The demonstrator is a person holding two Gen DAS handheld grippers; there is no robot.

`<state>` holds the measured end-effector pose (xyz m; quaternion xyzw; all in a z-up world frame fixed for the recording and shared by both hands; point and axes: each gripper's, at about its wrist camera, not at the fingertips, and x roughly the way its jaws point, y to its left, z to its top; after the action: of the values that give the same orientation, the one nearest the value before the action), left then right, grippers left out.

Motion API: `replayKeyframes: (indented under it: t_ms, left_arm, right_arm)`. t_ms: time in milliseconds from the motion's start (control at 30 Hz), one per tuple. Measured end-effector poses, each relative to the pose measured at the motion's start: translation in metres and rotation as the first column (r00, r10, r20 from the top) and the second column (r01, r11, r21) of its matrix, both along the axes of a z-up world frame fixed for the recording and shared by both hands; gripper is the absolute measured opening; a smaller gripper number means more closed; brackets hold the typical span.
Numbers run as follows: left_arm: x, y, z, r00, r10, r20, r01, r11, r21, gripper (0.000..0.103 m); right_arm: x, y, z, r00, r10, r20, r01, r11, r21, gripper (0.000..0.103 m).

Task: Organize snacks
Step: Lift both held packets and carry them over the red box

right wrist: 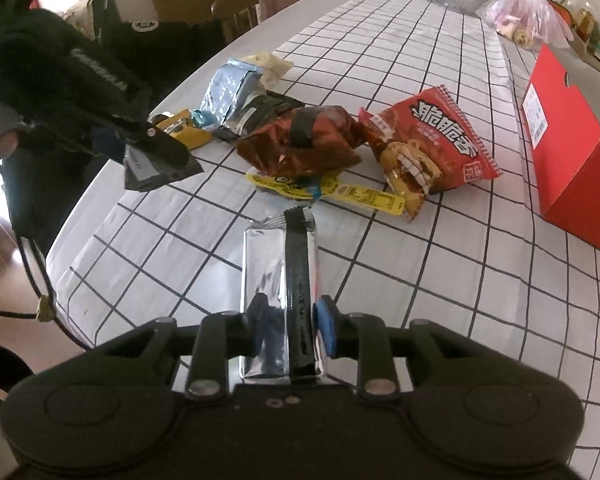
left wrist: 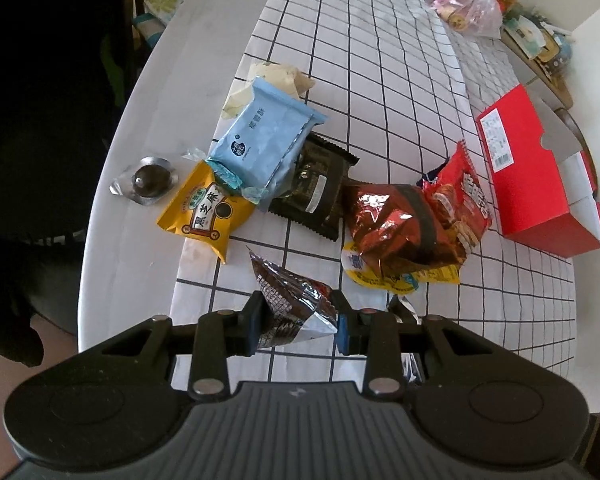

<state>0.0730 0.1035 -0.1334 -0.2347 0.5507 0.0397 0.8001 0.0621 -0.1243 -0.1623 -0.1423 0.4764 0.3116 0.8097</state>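
My left gripper (left wrist: pixel 298 322) is shut on a dark silvery foil snack packet (left wrist: pixel 292 304), held above the table's near edge; it also shows in the right wrist view (right wrist: pixel 156 168). My right gripper (right wrist: pixel 290 326) is shut on a silver foil packet with a black seam (right wrist: pixel 282 280), its far end over the cloth. On the cloth lies a pile of snacks: a light blue packet (left wrist: pixel 264 140), a yellow packet (left wrist: pixel 206 214), a black packet (left wrist: pixel 314 188), a copper foil bag (left wrist: pixel 396 228), a red crisp bag (right wrist: pixel 428 144) and a flat yellow packet (right wrist: pixel 328 192).
A red cardboard box (left wrist: pixel 540 176) with an open flap stands at the right on the white grid tablecloth (left wrist: pixel 380 80). A round dark sweet in a foil blister (left wrist: pixel 148 180) lies near the table's left edge. Plastic bags (left wrist: pixel 464 4) and clutter sit at the far end. Chairs stand beyond.
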Motion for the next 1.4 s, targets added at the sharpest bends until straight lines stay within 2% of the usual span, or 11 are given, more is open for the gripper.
replayKeyframes:
  t_ms: [367, 567, 667, 700, 767, 800, 833, 867, 1033, 1267, 1400]
  left_arm:
    - [-0.014, 0.008, 0.01, 0.999, 0.028, 0.028, -0.028, 1.0, -0.013, 0.033]
    - [-0.017, 0.012, 0.011, 0.999, 0.04, 0.029, -0.039, 0.999, -0.013, 0.033]
    - [-0.018, 0.013, 0.011, 0.999, 0.043, 0.028, -0.042, 0.999, -0.014, 0.033]
    - [-0.018, 0.014, 0.011, 0.999, 0.044, 0.029, -0.044, 0.999, -0.015, 0.033]
    - [-0.018, 0.015, 0.01, 0.999, 0.047, 0.026, -0.046, 0.999, -0.014, 0.033]
    - [-0.019, 0.015, 0.01, 0.999, 0.048, 0.026, -0.047, 0.999, -0.014, 0.033]
    - [-0.019, 0.015, 0.01, 0.998, 0.05, 0.028, -0.05, 0.999, -0.015, 0.033]
    - [-0.019, 0.015, 0.01, 0.998, 0.051, 0.028, -0.051, 0.999, -0.016, 0.033]
    - [-0.02, 0.019, 0.008, 0.998, 0.062, 0.022, -0.062, 0.998, -0.014, 0.033]
    - [-0.022, 0.021, 0.008, 0.997, 0.067, 0.026, -0.067, 0.998, -0.009, 0.033]
    - [-0.022, 0.021, 0.009, 0.997, 0.065, 0.028, -0.065, 0.998, -0.008, 0.033]
  right_arm:
    - [0.01, 0.003, 0.0, 0.997, -0.048, -0.058, 0.048, 0.999, 0.01, 0.03]
    - [0.01, 0.013, -0.001, 0.998, -0.031, -0.056, 0.031, 1.0, -0.001, 0.033]
    - [0.009, 0.015, 0.009, 0.999, -0.02, -0.044, 0.021, 1.0, 0.017, 0.037]
    - [0.008, 0.017, 0.009, 0.999, -0.012, -0.042, 0.012, 1.0, 0.009, 0.04]
    - [0.008, 0.023, 0.005, 0.999, 0.004, -0.032, -0.005, 1.0, -0.028, 0.065]
    - [0.008, 0.025, 0.002, 1.0, 0.001, -0.029, -0.002, 0.999, -0.038, 0.093]
    - [0.008, 0.026, 0.001, 1.0, -0.002, -0.03, 0.001, 0.999, -0.037, 0.096]
    - [0.007, 0.028, 0.0, 0.999, 0.0, -0.037, -0.001, 0.999, -0.034, 0.091]
    - [0.002, 0.038, -0.007, 1.0, 0.009, 0.025, -0.006, 0.994, -0.105, 0.09]
    - [0.008, 0.035, -0.014, 0.999, -0.045, 0.022, 0.047, 0.991, -0.124, 0.094]
    - [0.009, 0.035, -0.019, 0.997, -0.074, 0.03, 0.078, 0.988, -0.136, 0.082]
